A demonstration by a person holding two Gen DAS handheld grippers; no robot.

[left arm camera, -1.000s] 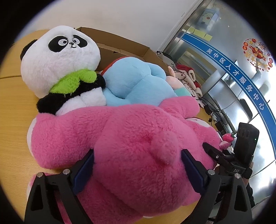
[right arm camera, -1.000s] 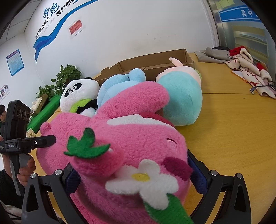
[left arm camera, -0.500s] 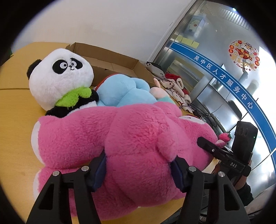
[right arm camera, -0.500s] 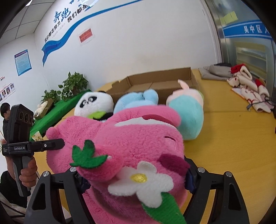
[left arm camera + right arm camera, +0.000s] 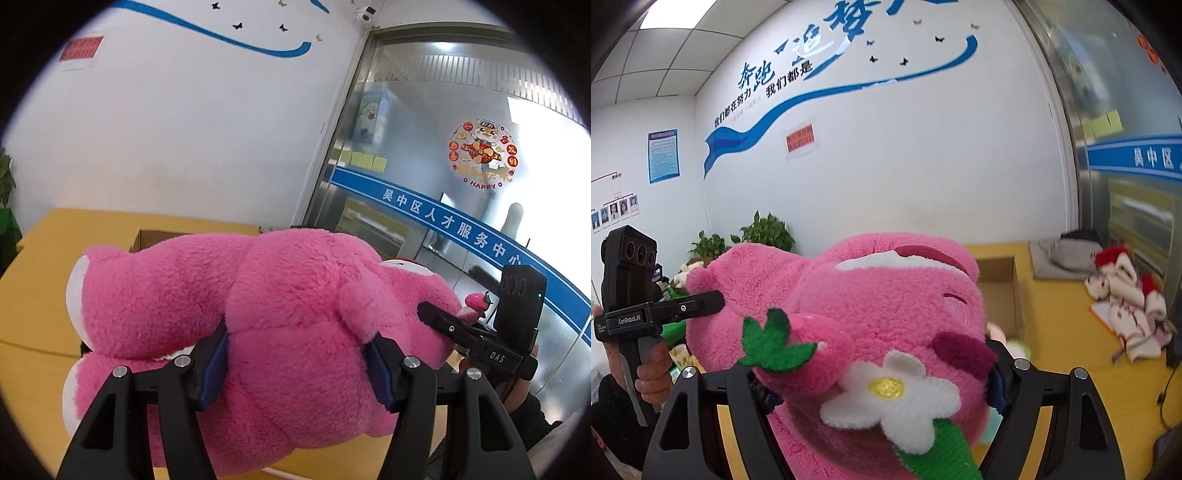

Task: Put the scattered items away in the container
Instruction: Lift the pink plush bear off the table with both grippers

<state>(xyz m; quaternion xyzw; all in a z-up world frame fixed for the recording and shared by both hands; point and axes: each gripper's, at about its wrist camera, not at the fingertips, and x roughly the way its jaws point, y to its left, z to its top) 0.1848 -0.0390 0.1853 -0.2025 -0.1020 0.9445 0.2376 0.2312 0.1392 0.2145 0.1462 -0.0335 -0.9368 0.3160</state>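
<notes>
A big pink plush bear [image 5: 258, 302] hangs in the air between both grippers, above the yellow table [image 5: 33, 288]. My left gripper [image 5: 299, 362] is shut on its rump near the tail. My right gripper [image 5: 879, 373] is shut on its head [image 5: 886, 295], with the strawberry and white flower in front. The open cardboard box [image 5: 147, 238] peeks out behind the bear; its corner also shows in the right wrist view [image 5: 1001, 291]. The panda and the blue plush are hidden behind the bear.
A pile of red and white cloth [image 5: 1126, 299] and a grey bundle [image 5: 1067, 254] lie on the table at the right. Potted plants [image 5: 764, 232] stand by the wall. A glass door [image 5: 461, 166] is to the right.
Both grippers closed on the pink bear and lifted it off the table. The views tilted upward; the panda and the blue plush dropped out of sight.
</notes>
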